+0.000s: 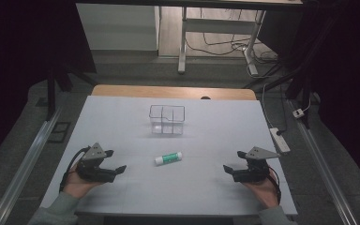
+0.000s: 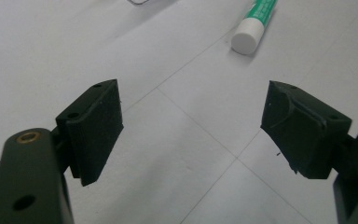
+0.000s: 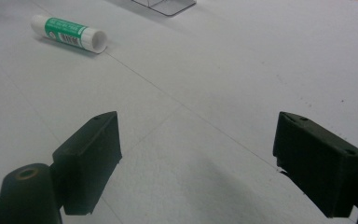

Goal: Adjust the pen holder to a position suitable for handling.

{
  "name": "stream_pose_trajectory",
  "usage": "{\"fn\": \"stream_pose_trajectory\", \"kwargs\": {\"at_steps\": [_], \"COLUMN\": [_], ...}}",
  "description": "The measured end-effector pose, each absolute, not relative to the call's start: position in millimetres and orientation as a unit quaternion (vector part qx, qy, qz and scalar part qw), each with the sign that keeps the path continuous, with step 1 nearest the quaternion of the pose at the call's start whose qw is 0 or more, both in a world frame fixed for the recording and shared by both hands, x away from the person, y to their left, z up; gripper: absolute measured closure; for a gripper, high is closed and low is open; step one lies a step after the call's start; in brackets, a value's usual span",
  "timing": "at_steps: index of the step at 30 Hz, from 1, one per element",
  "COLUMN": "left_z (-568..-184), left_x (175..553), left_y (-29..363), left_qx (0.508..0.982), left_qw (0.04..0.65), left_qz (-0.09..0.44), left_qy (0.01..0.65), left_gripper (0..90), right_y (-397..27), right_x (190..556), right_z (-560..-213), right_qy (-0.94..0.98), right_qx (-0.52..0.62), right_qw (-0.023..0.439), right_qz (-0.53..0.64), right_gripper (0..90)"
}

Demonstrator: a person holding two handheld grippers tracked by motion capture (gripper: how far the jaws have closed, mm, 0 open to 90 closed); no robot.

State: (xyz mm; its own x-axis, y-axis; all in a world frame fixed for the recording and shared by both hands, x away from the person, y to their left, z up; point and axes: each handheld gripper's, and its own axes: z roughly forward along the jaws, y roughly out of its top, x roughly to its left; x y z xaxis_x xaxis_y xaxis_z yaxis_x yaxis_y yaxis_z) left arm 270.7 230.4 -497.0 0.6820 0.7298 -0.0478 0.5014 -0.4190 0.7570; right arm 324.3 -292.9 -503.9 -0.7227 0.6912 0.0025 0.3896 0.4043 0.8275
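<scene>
Left gripper [image 2: 193,114] agape, empty-jawed

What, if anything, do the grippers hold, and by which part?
Nothing: left gripper and right gripper are both open and empty; the glue stick lies untouched between them.

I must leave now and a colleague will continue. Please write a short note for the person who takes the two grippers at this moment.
Left gripper: open, holds nothing, low at the near left of the table.
Right gripper: open, holds nothing, low at the near right.
Glue stick: lies on its side on the table between the two grippers, touched by neither.
Clear divided container: stands upright farther back, behind the glue stick; it looks empty.
Done: nothing yet.
Left: probably grasp the glue stick and put it in the container.
</scene>
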Motion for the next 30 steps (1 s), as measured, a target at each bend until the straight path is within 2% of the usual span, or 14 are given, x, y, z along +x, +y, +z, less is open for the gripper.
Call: {"fn": "stream_pose_trajectory", "kwargs": {"at_steps": [15, 30], "left_z": [-479.3, -459.7], "left_x": [291.0, 297.9], "left_y": [223.2, 194.7], "left_qx": [0.831, 0.861], "left_qw": [0.406, 0.378], "left_qz": [0.138, 0.127], "left_qy": [0.354, 0.315], "left_gripper": [20.8, 20.7], "right_y": [-291.2, -290.7], "right_x": [327.0, 325.1], "right_z": [-505.8, -505.2], "right_qy": [0.816, 0.823], "right_qx": [0.335, 0.326], "right_qw": [0.170, 0.174], "right_qz": [0.439, 0.431], "right_gripper": [14.9, 15.0]}}
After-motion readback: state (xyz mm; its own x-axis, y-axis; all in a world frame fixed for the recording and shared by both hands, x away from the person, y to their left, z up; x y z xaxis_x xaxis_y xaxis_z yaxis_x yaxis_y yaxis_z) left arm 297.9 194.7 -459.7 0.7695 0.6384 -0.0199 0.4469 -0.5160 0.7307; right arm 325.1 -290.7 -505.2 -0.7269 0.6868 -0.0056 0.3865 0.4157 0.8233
